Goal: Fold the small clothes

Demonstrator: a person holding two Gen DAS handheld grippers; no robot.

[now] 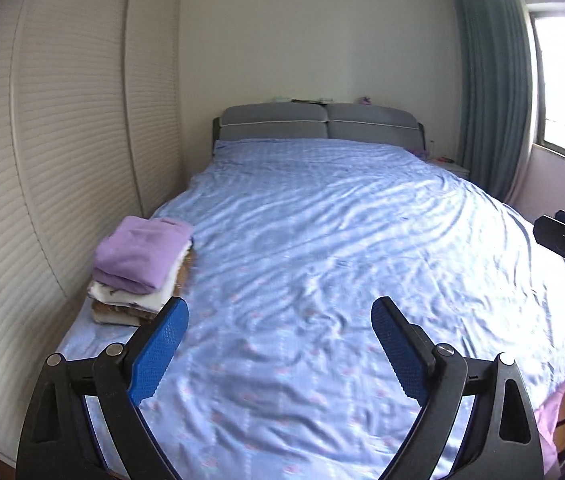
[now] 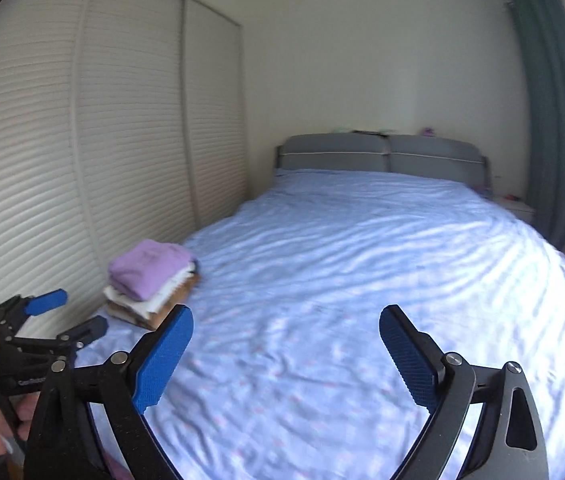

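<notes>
Purple top: I see it crowning the folded stack (image 1: 138,268) at the bed's (image 1: 322,220) left edge.
Left gripper (image 1: 280,344): wide, empty.
Right gripper (image 2: 286,354): wide, empty.

Only a small white print on the left gripper (image 2: 60,312) shows, too blurred to read.

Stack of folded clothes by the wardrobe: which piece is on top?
The purple garment tops the stack; under it lie a white piece and a brown one at the bottom, on the blue bedsheet.
</notes>
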